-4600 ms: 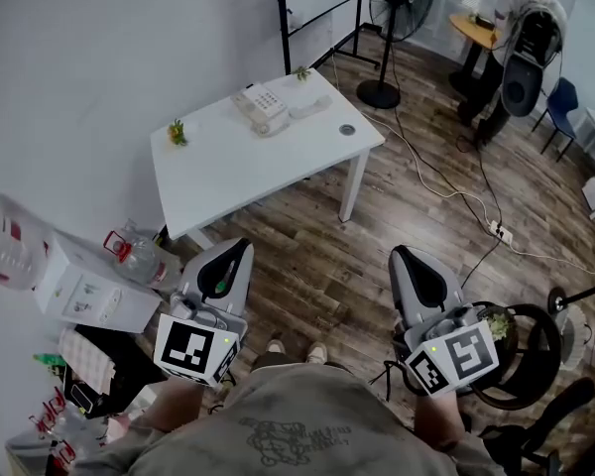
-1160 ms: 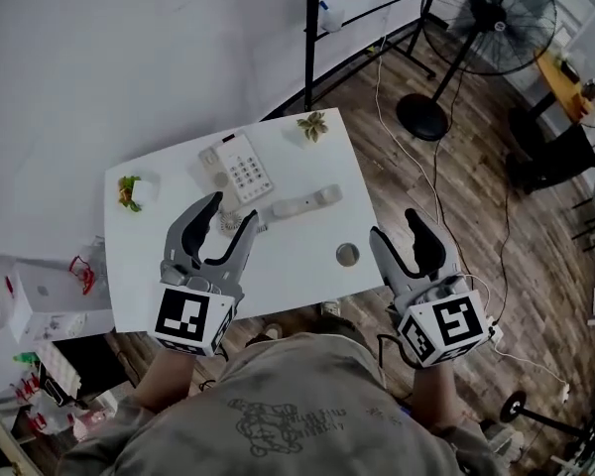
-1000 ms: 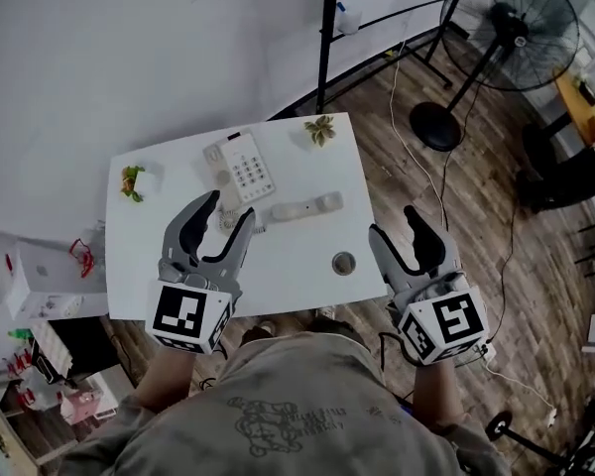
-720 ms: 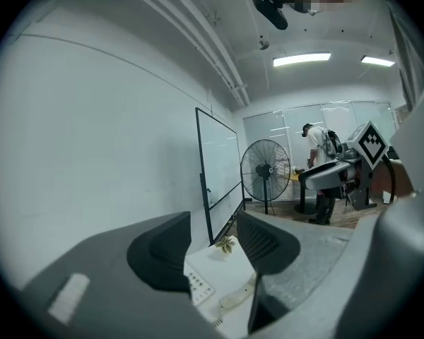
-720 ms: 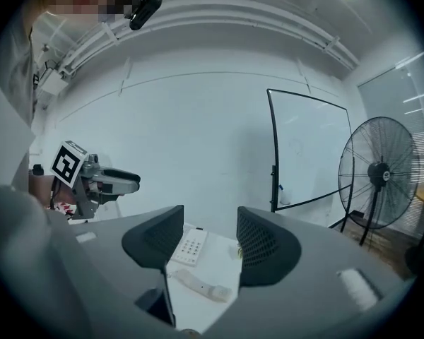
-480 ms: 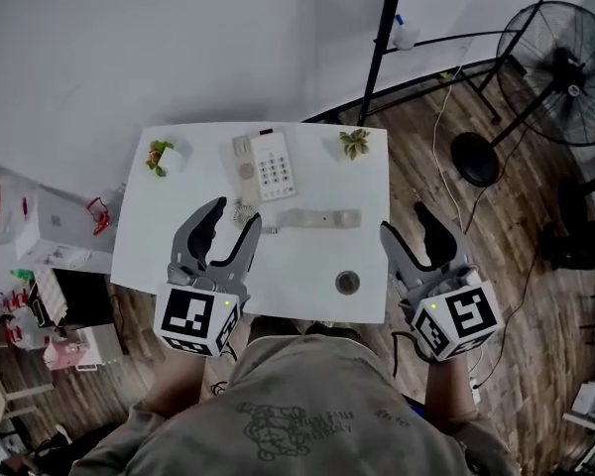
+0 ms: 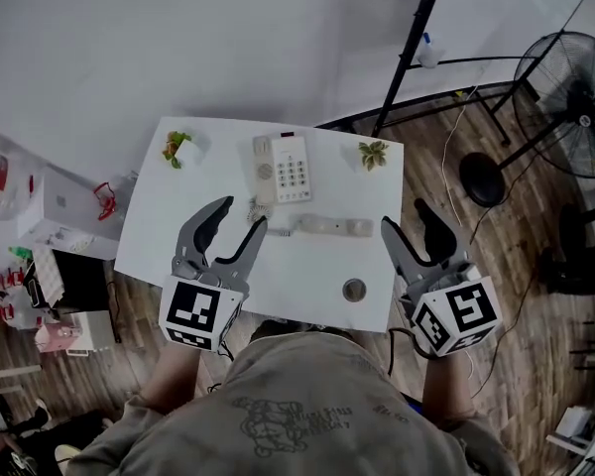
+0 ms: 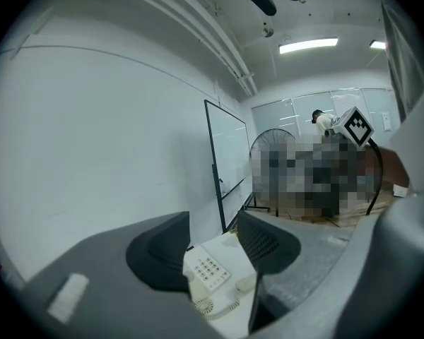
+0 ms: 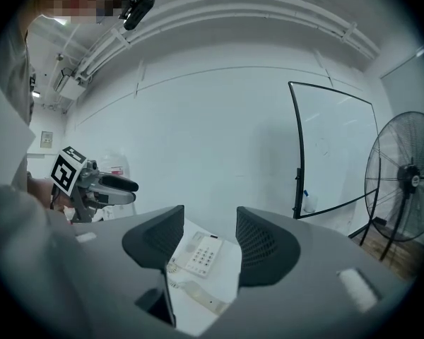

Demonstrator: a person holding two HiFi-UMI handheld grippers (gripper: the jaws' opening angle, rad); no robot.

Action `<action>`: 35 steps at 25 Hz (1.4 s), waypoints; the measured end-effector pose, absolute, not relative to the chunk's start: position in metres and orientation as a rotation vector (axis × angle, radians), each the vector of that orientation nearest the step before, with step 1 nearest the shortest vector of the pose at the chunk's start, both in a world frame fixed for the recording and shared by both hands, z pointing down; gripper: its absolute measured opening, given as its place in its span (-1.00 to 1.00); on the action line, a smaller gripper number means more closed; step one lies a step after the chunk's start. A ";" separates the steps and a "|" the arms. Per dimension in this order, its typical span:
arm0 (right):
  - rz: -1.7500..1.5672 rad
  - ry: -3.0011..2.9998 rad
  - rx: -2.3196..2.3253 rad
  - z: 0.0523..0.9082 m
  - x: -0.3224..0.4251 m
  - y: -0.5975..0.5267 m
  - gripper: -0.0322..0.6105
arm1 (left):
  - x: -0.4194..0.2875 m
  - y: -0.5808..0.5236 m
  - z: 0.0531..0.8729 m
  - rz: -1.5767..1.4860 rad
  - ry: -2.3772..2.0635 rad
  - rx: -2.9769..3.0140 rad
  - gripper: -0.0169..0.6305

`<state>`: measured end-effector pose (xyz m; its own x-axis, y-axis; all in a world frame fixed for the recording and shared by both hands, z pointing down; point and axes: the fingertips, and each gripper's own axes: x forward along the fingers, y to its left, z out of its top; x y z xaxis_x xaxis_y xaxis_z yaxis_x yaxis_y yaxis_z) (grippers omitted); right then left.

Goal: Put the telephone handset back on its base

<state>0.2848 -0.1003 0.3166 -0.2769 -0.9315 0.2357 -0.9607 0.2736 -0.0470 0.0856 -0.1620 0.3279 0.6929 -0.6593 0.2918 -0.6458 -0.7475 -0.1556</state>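
1. Overhead, white desk [image 7: 178,236] carries the phone base [image 7: 286,169] near its far edge, keypad up.
2. Handset [image 7: 329,227] lies flat on the desk just in front of the base, off it; coiled cord [image 7: 259,209] by its left end.
3. Left hand-held gripper [image 7: 240,213]: jaws apart, nothing between them, over the desk's near left.
4. Right hand-held gripper [image 7: 406,215]: jaws apart, empty, at the desk's near right edge.

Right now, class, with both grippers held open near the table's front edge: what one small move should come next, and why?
Probably lower the right gripper toward the handset until its open jaws straddle it. The handset lies flat on the table, off its base and just in front of it. The right gripper is empty and stands beside the handset's end.
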 end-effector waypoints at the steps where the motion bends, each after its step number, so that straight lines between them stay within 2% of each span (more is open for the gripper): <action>1: 0.275 -2.374 1.791 0.316 0.282 -0.102 -0.14 | 0.084 -0.165 0.327 -0.520 1.088 -2.853 -0.32; 8: 0.342 -2.339 1.814 0.330 0.272 -0.109 -0.14 | 0.085 -0.184 0.334 -0.529 0.989 -2.863 -0.32; 18: 0.493 -2.299 1.845 0.360 0.282 -0.117 -0.13 | 0.137 -0.191 0.384 -0.751 0.549 -2.825 -0.24; 35: 0.776 -2.235 1.713 0.445 0.253 -0.121 -0.13 | 0.182 -0.189 0.576 -1.329 0.080 -2.723 -0.04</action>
<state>0.2528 -0.1213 0.4454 -0.2961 -0.8284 0.4755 -0.9448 0.1808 -0.2734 0.1820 -0.1891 0.5758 0.6153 -0.0959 0.7824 0.0011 -0.9925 -0.1224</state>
